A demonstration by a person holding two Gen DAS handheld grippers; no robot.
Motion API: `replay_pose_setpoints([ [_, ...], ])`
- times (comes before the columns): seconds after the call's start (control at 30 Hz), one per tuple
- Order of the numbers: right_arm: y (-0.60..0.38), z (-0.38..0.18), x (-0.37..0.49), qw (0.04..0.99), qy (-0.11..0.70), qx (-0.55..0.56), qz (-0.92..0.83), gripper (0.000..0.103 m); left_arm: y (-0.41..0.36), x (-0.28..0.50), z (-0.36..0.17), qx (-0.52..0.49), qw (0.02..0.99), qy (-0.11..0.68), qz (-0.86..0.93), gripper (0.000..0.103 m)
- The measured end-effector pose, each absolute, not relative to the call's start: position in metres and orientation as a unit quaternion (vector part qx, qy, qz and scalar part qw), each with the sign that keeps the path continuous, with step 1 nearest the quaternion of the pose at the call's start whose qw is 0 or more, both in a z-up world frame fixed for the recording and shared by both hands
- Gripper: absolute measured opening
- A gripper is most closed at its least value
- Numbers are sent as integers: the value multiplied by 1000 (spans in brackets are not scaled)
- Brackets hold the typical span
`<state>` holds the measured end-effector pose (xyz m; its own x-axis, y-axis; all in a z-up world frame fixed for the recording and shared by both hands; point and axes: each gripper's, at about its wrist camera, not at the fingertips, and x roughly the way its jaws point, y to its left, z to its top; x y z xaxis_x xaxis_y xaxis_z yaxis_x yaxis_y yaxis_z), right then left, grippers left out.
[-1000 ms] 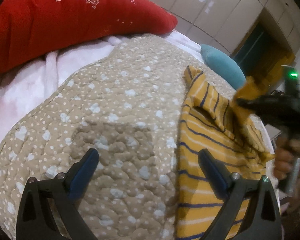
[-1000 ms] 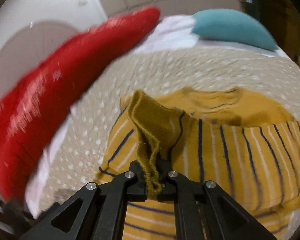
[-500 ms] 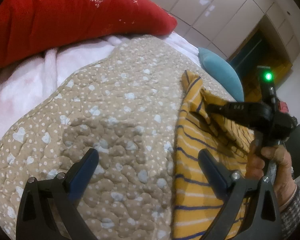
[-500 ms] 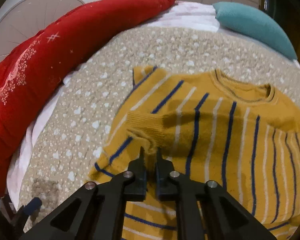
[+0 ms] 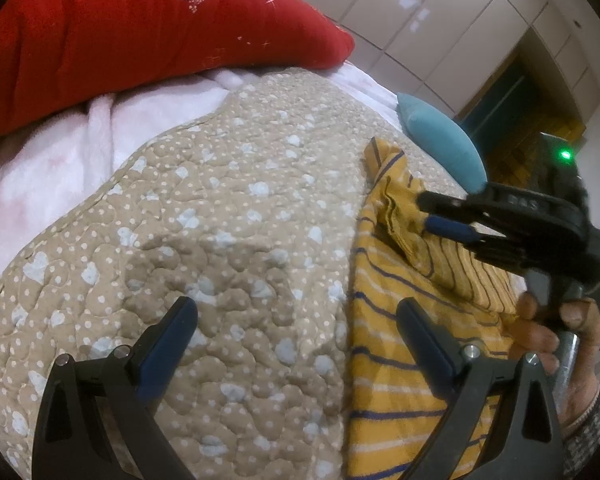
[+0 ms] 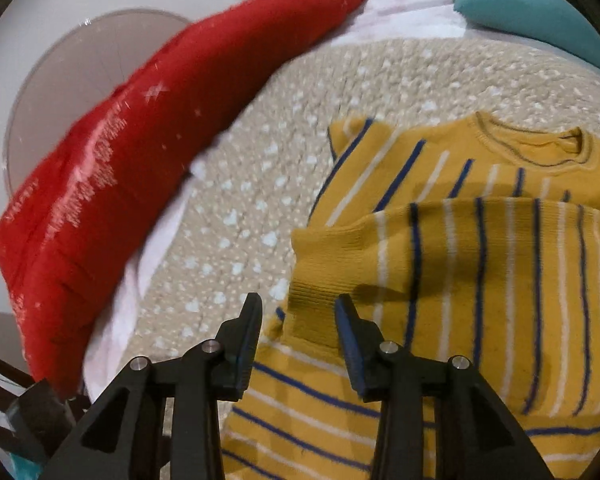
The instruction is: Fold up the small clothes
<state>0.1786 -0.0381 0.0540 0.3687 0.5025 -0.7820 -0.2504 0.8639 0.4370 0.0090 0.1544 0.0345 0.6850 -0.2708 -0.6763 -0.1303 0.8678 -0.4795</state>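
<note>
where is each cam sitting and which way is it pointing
Left wrist: on the left gripper, open over the beige quilt, facing the red pillow; shows the right gripper and right hand.
Right wrist: on the right gripper, open above the folded sleeve of the yellow striped sweater.
Shared: sweater, quilt, red pillow, teal pillow.
</note>
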Motion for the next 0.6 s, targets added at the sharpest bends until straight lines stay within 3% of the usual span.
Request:
replay_pose_setpoints([
  [0.2,-100,43,172,827,527,110,161,42,146,8,36,-251,882,395,-58,99],
  [0.43,-262,28,137,813,488,310,68,41,138,13,31,-242,878,409,-54,99],
  [0.6,-325,18,115,788,451,416,47,38,131,15,29,-224,883,410,-43,99],
])
